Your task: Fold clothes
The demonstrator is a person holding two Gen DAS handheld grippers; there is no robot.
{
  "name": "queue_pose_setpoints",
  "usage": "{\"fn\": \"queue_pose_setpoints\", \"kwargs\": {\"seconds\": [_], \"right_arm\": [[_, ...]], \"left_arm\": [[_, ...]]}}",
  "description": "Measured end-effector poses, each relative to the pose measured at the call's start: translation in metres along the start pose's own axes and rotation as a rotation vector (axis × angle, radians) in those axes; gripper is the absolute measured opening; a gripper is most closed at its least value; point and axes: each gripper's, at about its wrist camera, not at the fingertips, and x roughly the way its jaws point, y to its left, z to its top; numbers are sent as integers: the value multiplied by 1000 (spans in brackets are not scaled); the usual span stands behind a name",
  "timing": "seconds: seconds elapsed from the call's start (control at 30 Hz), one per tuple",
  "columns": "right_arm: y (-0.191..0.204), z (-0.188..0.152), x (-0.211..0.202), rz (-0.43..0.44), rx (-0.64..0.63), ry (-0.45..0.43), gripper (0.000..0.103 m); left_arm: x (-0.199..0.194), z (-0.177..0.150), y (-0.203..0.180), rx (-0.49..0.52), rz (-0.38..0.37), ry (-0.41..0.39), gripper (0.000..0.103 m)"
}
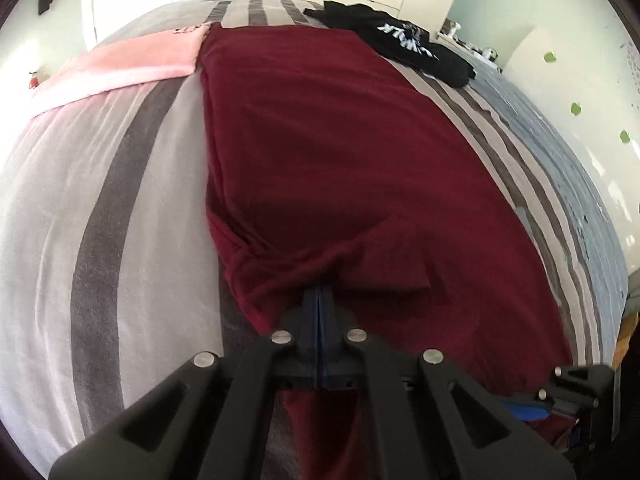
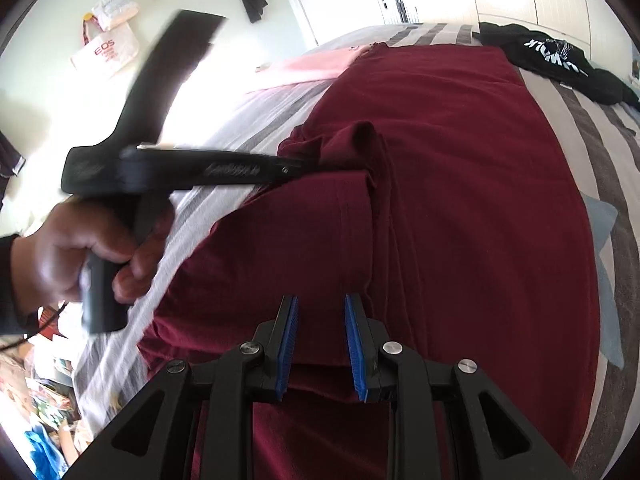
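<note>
To your left the striped bedspread (image 1: 80, 208) lies bare; a pink garment (image 1: 120, 68) and black garment (image 1: 416, 44) crowd the far end, possibly overlapping the maroon shirt (image 1: 340, 140).

I read "EOS" in red on the white bag (image 2: 107, 53) hanging on the wall. White lettering on the black garment (image 2: 554, 60) appears upside down, illegible to me.

Long maroon cotton garment (image 1: 340, 140) lies mid-bed on grey-and-white striped bedcover (image 1: 120, 220); folded pink cloth (image 1: 132, 64) left of it, crumpled black printed shirt (image 1: 412, 44) right.
</note>
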Motion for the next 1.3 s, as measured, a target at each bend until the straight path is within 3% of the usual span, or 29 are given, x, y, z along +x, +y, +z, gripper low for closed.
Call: {"fn": "queue_pose_setpoints", "kwargs": {"seconds": [0.13,0.3,0.47,0.63,0.87,1.0,1.3], "right_arm": [[0,-11,-5,-11,-21,-6,22],[1,-13,-8,-15,-1,-2,22],[-1,-1,-15,-23,32,5,22],[-7,27,-25,-20,64,-66,22],[-8,83,24,32,24,-84,22],[-24,105,55,-12,50,-47,22],[-52,127,77,-27,61,-18,22]], "left_arm": [[10,7,-3,52,34,-15,2],[4,5,8,-32,-10,-18,2],[-32,-12,4,-21,54,-52,2],[-69,-40,-15,-10,47,-79,2],[-83,-106,-32,-31,81,2,2],[-88,-137,-30,-55,102,13,2],[-95,-145,-31,-110,109,0,2]]}}
